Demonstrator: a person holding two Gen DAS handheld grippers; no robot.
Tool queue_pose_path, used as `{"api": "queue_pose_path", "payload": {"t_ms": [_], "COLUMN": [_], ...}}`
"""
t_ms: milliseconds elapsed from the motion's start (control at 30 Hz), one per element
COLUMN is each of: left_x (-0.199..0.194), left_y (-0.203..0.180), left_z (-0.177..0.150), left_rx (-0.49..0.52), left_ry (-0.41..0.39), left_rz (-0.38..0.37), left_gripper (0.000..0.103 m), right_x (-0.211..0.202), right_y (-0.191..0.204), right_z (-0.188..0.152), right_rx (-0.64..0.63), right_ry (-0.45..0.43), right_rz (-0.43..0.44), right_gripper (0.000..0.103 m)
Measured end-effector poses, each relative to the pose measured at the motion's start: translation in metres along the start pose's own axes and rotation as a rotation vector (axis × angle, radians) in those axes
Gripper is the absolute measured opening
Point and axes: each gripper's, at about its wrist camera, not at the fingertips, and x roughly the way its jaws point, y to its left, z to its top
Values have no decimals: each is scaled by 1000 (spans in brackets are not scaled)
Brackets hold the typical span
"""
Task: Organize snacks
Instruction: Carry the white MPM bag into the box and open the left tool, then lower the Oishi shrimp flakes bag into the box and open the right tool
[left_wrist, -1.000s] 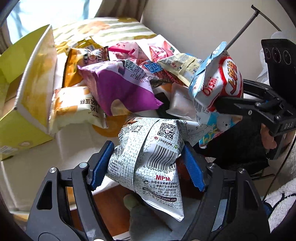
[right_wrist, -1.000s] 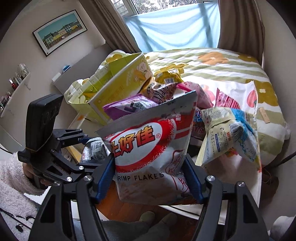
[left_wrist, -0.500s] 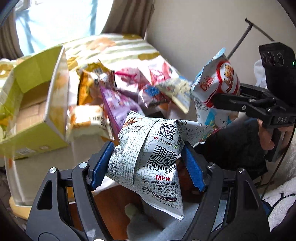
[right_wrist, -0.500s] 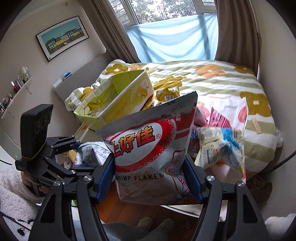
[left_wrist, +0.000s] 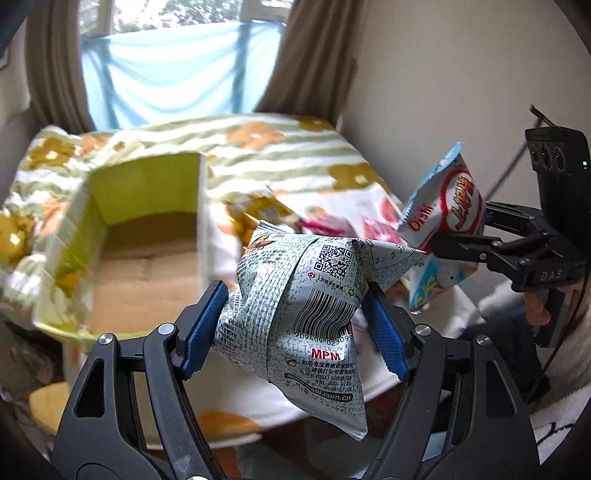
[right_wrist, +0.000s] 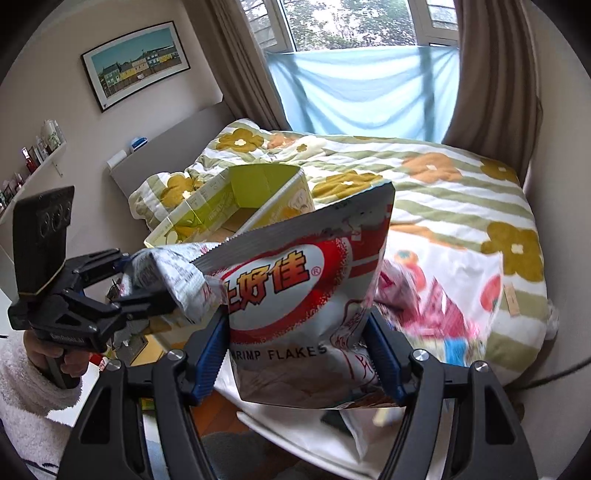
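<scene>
2 snack bags held in the air, 1 in each tool, above the foot of a flower-patterned bed.

The left tool (left_wrist: 295, 325) is closed on a grey-white speckled foil snack bag with a barcode and QR code (left_wrist: 306, 314), its blue pads pressing the bag's 2 sides so the bag bulges up and hangs down between them. The right tool (right_wrist: 301, 354) is closed the same way on a red-and-white foil shrimp flakes bag (right_wrist: 303, 310), which stands upright between its pads. The 2 bags are close together, the grey one just left of the red one. Ahead and left of both tools an open yellow-green cardboard box (left_wrist: 144, 243) lies on the striped floral bedspread (right_wrist: 443, 184); blurred pink and yellow snack packets (right_wrist: 436, 302) lie ahead and right.
</scene>
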Motion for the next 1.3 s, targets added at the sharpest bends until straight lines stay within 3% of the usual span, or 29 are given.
{"api": "queue_pose_path", "payload": {"t_ms": [233, 400, 600, 833, 900, 933, 1233, 1300], "left_x": [-10, -11, 1, 36, 44, 47, 55, 53], "left_y": [80, 149, 216, 254, 259, 260, 263, 264], "left_z": [27, 41, 52, 59, 59, 59, 45, 44], "left_rx": [-33, -34, -60, -66, -84, -90, -121, -142], "left_ry": [-23, -10, 34, 108, 120, 119, 147, 142], "left_rz": [68, 161, 155, 79, 63, 61, 137, 125], "left_gripper": [72, 72, 72, 80, 99, 101, 102, 102], "right_x": [37, 80, 137, 181, 186, 188, 215, 223], "right_y": [37, 70, 105, 117, 115, 114, 113, 111], "right_z": [54, 95, 130, 145, 148, 148, 150, 154], "right_rx": [-11, 28, 77, 163, 180, 188, 186, 190], "right_ry": [-21, -24, 3, 31, 42, 50, 103, 111], "right_rz": [-20, -13, 6, -12, -25, -29, -22, -38], "right_gripper": [66, 66, 66, 66, 66, 66, 66, 66]}}
